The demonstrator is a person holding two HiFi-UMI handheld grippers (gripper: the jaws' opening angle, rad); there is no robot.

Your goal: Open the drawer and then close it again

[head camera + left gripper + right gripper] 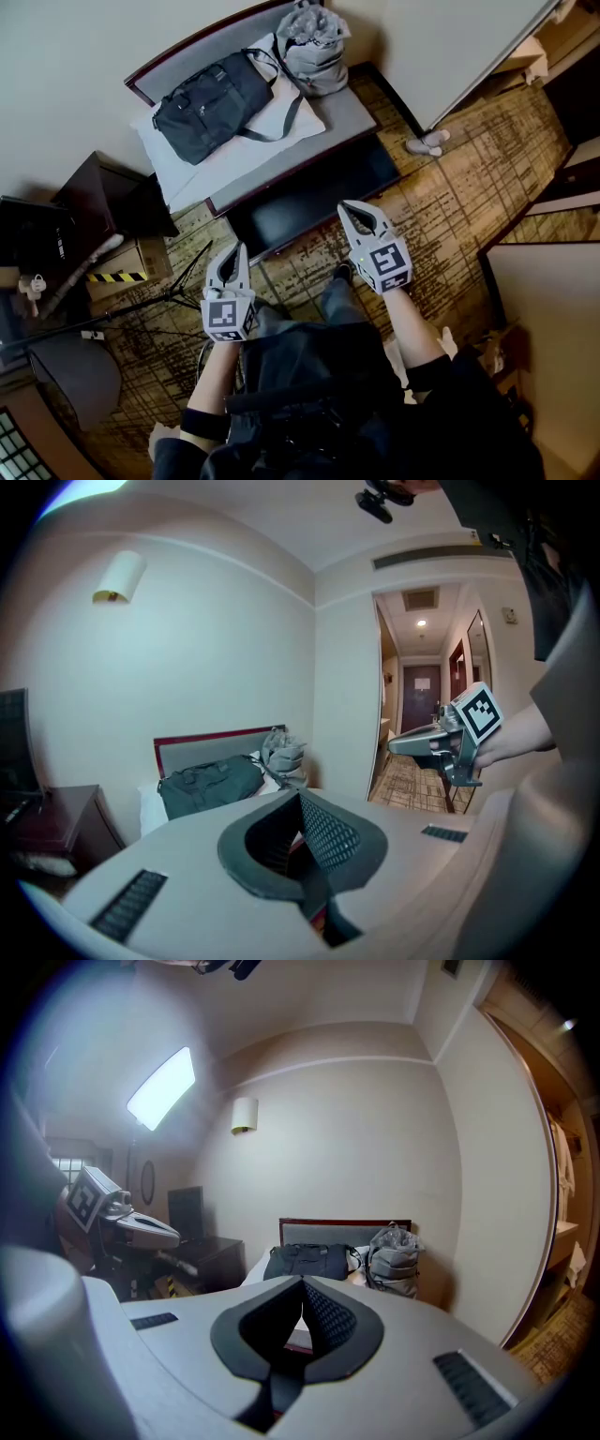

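Observation:
My left gripper and right gripper hang side by side in front of the person, above the patterned carpet, both pointing toward the bed. Each is shut with nothing between its jaws. A dark low panel runs under the bed's near edge; I cannot tell whether it is a drawer front. A dark wooden nightstand stands left of the bed. In the left gripper view the shut left gripper fills the foreground and the right gripper floats at the right. The right gripper view shows the left gripper at its left.
On the bed lie a black duffel bag and a grey backpack. A tripod, a cardboard box and a lamp shade crowd the left. A white door stands at the right, with a hallway behind it.

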